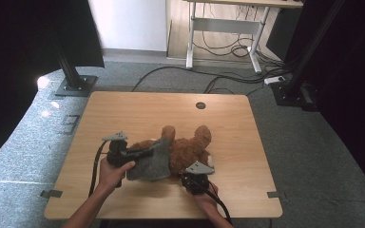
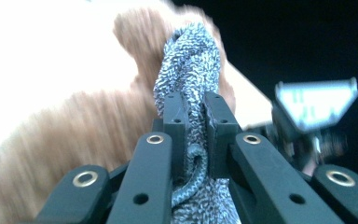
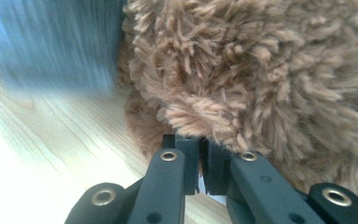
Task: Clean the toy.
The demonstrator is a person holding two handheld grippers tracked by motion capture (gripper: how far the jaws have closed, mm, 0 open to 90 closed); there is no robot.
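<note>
Toward the desk's near edge, the left gripper (image 2: 196, 109) is clamped on a bunched fold of grey knitted cloth (image 1: 154, 159), likely to draw it over the brown teddy bear (image 1: 190, 147) lying mid-desk. Beside it, the right gripper (image 3: 199, 140) is closed at the bear's fur, apparently steadying it. No writing is legible.

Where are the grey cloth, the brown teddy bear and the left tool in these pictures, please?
grey cloth (image 2: 189, 60): left gripper view, bunched fold above the jaws.
brown teddy bear (image 1: 190, 149): high view, its body.
left tool (image 1: 148, 152): high view, jaw tips at the cloth.
</note>
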